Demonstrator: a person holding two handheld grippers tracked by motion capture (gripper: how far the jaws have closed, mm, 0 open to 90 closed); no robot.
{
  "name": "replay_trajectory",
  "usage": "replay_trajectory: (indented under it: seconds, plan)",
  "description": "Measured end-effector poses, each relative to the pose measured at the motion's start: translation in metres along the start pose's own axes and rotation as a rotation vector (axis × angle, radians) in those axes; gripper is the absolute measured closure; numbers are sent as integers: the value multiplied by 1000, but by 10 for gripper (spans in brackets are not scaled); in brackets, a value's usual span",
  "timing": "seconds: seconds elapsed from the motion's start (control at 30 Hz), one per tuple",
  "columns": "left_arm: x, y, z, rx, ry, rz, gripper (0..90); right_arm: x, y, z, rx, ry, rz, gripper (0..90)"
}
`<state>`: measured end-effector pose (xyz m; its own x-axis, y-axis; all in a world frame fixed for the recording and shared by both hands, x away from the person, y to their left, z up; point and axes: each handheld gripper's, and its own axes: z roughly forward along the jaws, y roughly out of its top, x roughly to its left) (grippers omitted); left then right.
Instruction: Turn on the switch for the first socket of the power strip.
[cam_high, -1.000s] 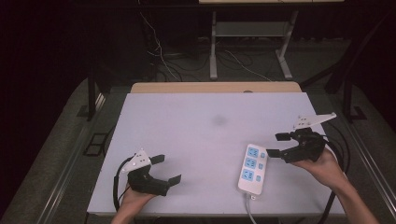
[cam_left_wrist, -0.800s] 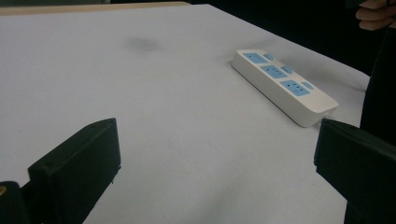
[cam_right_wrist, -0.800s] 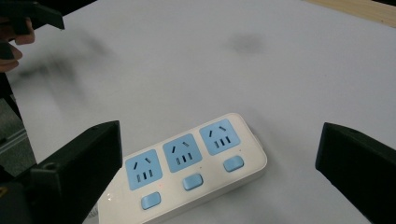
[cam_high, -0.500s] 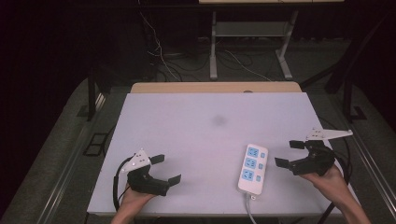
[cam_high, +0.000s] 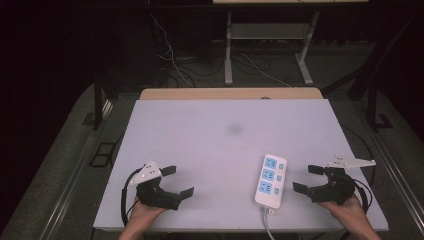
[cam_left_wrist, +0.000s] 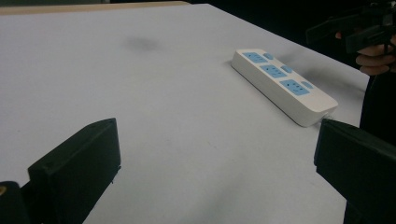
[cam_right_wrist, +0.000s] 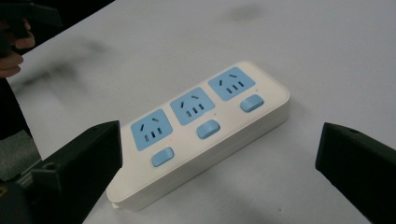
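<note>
Power strip: white plastic three-outlet power strip (cam_high: 270, 181) with blue socket faces and blue rocker switches, lying flat on the white tabletop (cam_high: 210, 145), near the front edge, right of centre.
Strip contact: untouched; nothing plugged into any of the three sockets, top face up.
Strip cord: white cable (cam_high: 268, 227) leaving the near end and running off the table front.
Right gripper: black two-jaw gripper (cam_high: 305, 179) just beside the strip on its right, low over the table, jaws pointing toward the strip's long side.
Right jaws: spread wide, just been opening, nothing between the pads; from the right gripper view, strip (cam_right_wrist: 201, 126) framed ahead of the two jaws, not yet straddled.
Left gripper: black two-jaw gripper (cam_high: 178, 181) near the front left of the table, well apart from the strip.
Left jaws: wide, empty, bare tabletop between them.
Progress: judged early; approach on the strip under way, no grasp, no lift, no shift of the strip yet.
Remaining: closing on the strip body and whatever handling is to come; all of it ahead.
Hidden: far end of the cord and any plug cut off at the bottom of the high view.
Unclear: switch positions, on or off, not readable; faint grey smudge (cam_high: 234, 129) mid-table, stain or shadow not decidable.
Surroundings: dark; table legs and loose cables on the floor behind only dimly made out.
</note>
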<state>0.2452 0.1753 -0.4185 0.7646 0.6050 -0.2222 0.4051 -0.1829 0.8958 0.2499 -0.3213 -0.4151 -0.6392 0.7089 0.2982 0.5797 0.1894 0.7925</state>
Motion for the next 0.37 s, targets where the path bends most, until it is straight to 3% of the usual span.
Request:
replay_trajectory:
  seconds: [0.37]
  plan:
    - [1, 0, 0, 5, 0, 1, 0, 2, -12, 5, 16, -12, -22, 3]
